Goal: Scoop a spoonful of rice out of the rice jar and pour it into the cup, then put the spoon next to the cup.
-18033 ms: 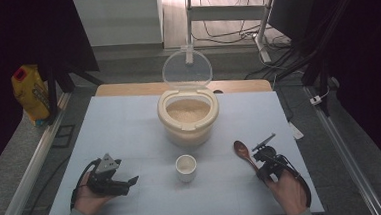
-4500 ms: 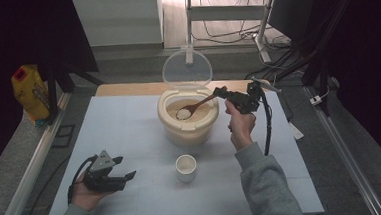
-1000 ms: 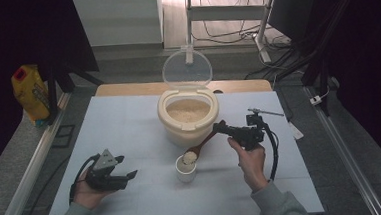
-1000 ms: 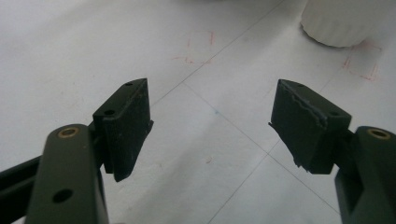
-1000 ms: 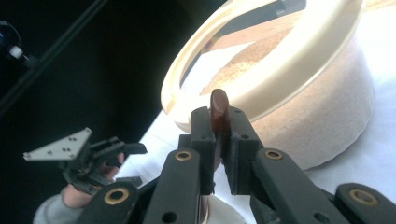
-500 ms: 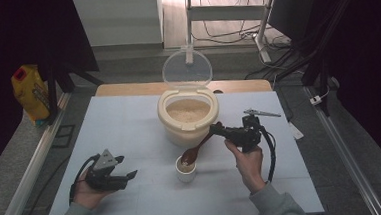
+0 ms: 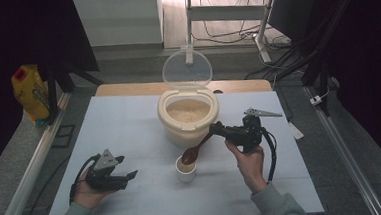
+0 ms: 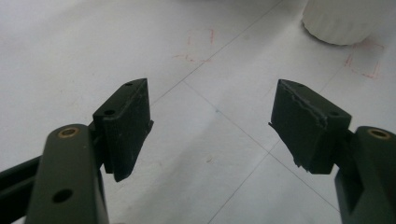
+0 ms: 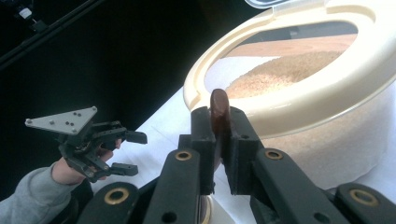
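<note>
- The right tongs [image 7: 219,128] are clamped on the handle of a brown wooden spoon [image 7: 195,150], with the handle end poking up between the pads in the right gripper view [image 9: 218,109].
- The spoon slants down from the tongs so its bowl sits over the small white cup [image 7: 186,169], which stands near the middle of the worktop [image 7: 129,121], towards the front edge.
- Just behind the cup, towards the back edge, is the cream rice container [image 7: 188,116], lid up and grain showing inside.
- The left tongs [image 7: 126,175] rest near the front left corner, pads well apart with nothing between them.
- Handling, as I judge it: the spoon is light and stiff, but its smooth narrow handle could twist in the pads, so a hold well up the handle, squarely across it, suits best.
- The loose grain will slide off with any tilt; the cup looks light and easy to knock over.
</note>
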